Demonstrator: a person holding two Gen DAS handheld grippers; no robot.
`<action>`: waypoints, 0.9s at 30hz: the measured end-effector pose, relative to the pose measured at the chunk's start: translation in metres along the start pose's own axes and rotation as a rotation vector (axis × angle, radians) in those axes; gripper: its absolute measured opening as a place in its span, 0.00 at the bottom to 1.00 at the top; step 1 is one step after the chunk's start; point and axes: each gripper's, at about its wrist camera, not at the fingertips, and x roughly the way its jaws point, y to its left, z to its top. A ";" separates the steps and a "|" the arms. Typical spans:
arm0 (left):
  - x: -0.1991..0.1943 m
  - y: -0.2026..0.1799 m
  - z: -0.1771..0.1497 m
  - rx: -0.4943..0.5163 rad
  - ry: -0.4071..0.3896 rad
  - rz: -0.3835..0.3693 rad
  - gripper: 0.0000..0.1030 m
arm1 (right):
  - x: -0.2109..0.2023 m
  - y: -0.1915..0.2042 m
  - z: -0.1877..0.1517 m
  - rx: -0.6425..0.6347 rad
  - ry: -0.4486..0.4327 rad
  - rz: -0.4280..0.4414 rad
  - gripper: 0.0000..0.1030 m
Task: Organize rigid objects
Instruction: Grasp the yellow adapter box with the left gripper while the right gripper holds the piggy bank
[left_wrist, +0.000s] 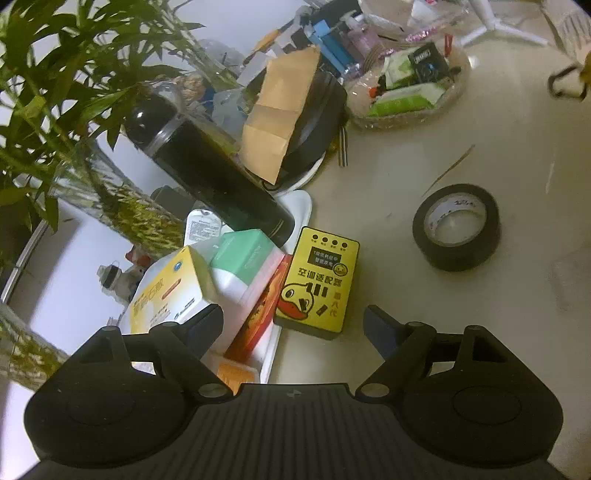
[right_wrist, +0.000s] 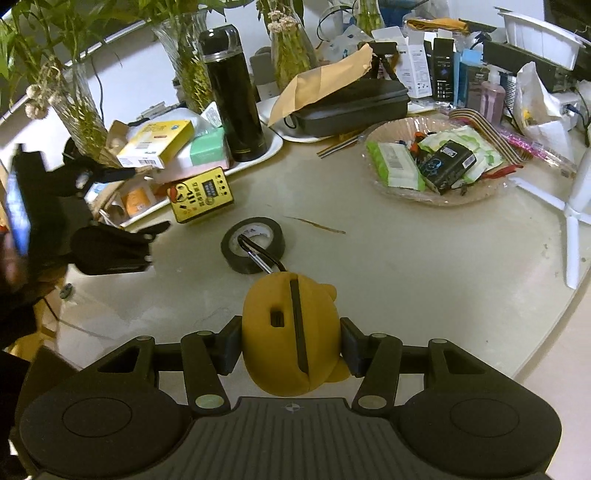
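R gripper (right_wrist: 290, 349) is clamped on a yellow case (right_wrist: 291, 332), pads pressed to both its sides; a dark slit runs down the case and a clip (right_wrist: 258, 256) sticks out of its far end. In the R view the case is held above the table (right_wrist: 424, 266), nearer the camera than the tape roll (right_wrist: 253, 250), the clip overlapping the roll's hole.

L gripper (left_wrist: 293, 325) has jaws wide apart, nothing between the pads. It points down at the yellow box (left_wrist: 317, 282), which lies flat on the table just this side of the tape roll's left, w/ a duck print and black characters on top. In the R view the L gripper (right_wrist: 155, 206) sits at far left, fingers spread on either side of the box's near end, not touching it as far as can be told.

Places rel. to the tape roll (left_wrist: 457, 227):
- Yellow box (right_wrist: 201, 194): left, near, apart from it.
- White tray (left_wrist: 295, 206): further left, touching or just beside the box's edge; holds a black flask (left_wrist: 218, 171) upright, a yellow-white carton (left_wrist: 173, 288), a mint carton (left_wrist: 245, 254) and an orange pack (left_wrist: 258, 317).
- Black pouch (right_wrist: 351, 103) w/ a brown envelope (right_wrist: 317, 85) on top: behind, on a second white plate.
- Clear bowl (right_wrist: 384, 188): behind and right, well apart; holds green-white packets and a black pack.
- Vases w/ green stems (right_wrist: 188, 62): far behind-left, past the tray.
- Thin brown sliver (right_wrist: 317, 226): just behind-right on the bare table.
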 end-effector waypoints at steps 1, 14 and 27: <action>0.004 -0.002 0.001 0.011 0.003 0.001 0.81 | -0.001 0.000 0.000 0.002 -0.002 0.007 0.55; 0.051 -0.019 0.005 0.096 0.050 0.006 0.66 | -0.007 0.000 -0.001 -0.008 -0.015 0.013 0.55; 0.055 -0.019 0.007 0.098 0.039 -0.001 0.53 | -0.008 0.001 -0.003 -0.018 -0.010 -0.003 0.55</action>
